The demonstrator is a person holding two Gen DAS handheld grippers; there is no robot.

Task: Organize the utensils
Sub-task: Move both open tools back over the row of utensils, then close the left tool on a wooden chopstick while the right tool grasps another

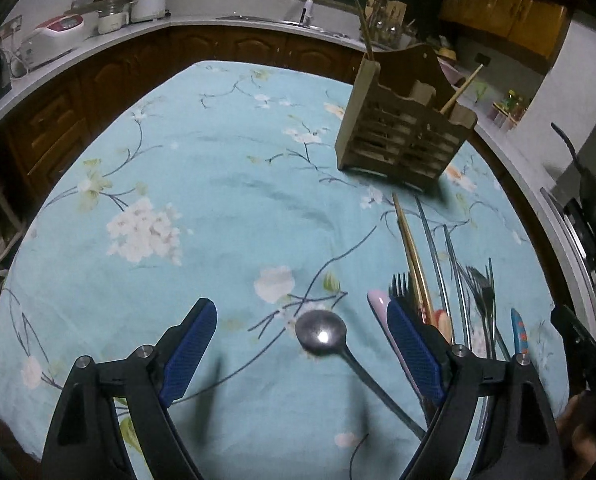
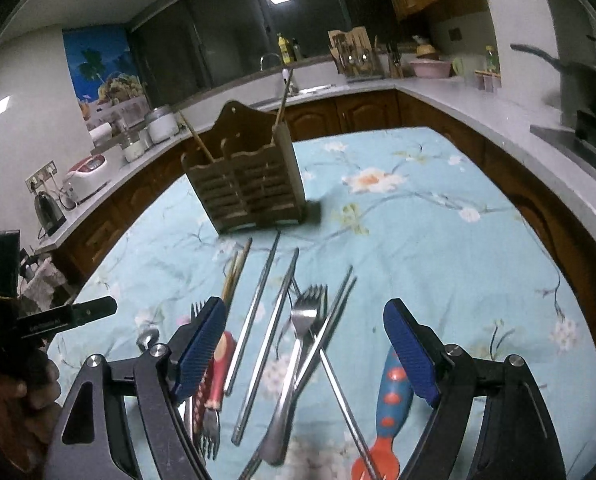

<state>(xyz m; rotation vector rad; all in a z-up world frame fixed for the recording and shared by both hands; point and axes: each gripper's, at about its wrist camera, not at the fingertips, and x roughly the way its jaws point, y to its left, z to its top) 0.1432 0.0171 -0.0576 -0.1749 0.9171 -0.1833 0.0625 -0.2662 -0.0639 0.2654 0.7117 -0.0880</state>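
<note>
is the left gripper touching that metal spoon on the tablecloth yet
Apart. The left wrist view shows the spoon lying on the tablecloth between the left gripper's open fingers, with bare cloth visible on both sides of its bowl.

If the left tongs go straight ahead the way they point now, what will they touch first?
Most likely the metal spoon, lying on the tablecloth between the open fingers of the left tongs. Beyond its bowl the cloth looks bare; the wooden holder stands off to the right. Depth is uncertain.
</note>
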